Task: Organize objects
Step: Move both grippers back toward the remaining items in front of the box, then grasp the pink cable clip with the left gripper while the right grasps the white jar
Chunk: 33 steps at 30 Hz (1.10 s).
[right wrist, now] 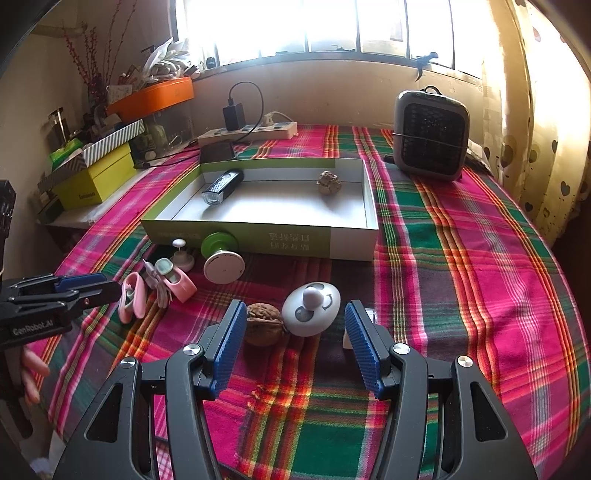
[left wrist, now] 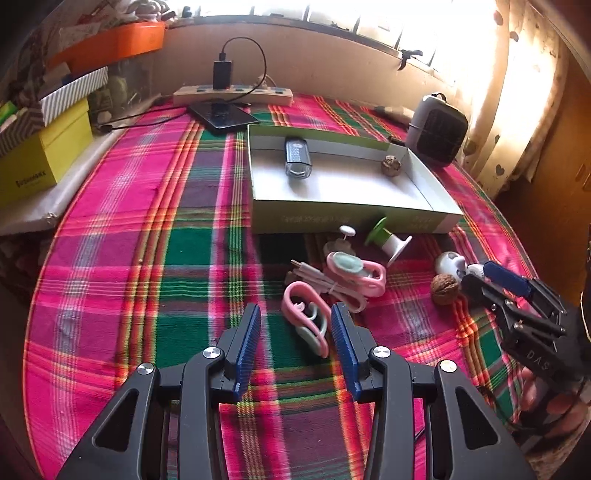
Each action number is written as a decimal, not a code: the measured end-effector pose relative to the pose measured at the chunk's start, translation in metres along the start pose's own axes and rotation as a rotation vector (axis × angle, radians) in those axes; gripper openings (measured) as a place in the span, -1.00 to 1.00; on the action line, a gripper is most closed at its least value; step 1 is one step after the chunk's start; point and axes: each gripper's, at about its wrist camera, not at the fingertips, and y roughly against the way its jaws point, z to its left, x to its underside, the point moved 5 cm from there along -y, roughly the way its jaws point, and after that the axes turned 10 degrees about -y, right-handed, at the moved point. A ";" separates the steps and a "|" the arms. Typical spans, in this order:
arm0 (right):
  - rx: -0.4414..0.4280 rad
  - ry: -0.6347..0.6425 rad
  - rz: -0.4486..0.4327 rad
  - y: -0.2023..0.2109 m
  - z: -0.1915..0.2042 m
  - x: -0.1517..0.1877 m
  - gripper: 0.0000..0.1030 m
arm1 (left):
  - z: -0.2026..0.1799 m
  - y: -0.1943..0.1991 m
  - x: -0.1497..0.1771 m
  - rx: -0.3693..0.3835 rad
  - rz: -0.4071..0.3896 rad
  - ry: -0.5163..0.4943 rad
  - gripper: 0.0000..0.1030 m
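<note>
Right gripper [right wrist: 295,345], jaws wide, hovered before a white egg-shaped toy [right wrist: 311,309], walnut [right wrist: 263,324] at its nine o'clock; the toy looked light, smooth, best gripped across its sides. Left gripper [left wrist: 295,345] gaped.

A lived-in home room, by every sign. Bright plaid cloth [right wrist: 461,258] in pink, green and orange spread over the surface. Heart-patterned curtain [right wrist: 546,147] hanging at the right of a sunlit window [right wrist: 314,26]. White power strip [right wrist: 251,133] against the wall with a black charger [right wrist: 233,116] plugged in, beside a small grey portable fan [right wrist: 430,138]. Cluttered side shelf at the left: yellow box [right wrist: 98,181], striped box [right wrist: 110,142], orange tray [right wrist: 155,98], dried red branches [right wrist: 92,62]. Household oddments scattered near a shallow cardboard box [right wrist: 266,240]: a walnut [right wrist: 263,323], pink clips [right wrist: 133,299].
</note>
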 end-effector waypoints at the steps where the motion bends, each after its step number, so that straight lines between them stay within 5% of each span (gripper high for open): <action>1: -0.002 -0.003 0.001 0.000 -0.001 0.000 0.10 | -0.002 -0.002 -0.001 -0.001 0.001 -0.003 -0.26; 33: -0.011 -0.001 0.002 0.001 0.002 0.006 0.10 | -0.003 -0.019 0.004 -0.073 0.070 -0.003 -0.26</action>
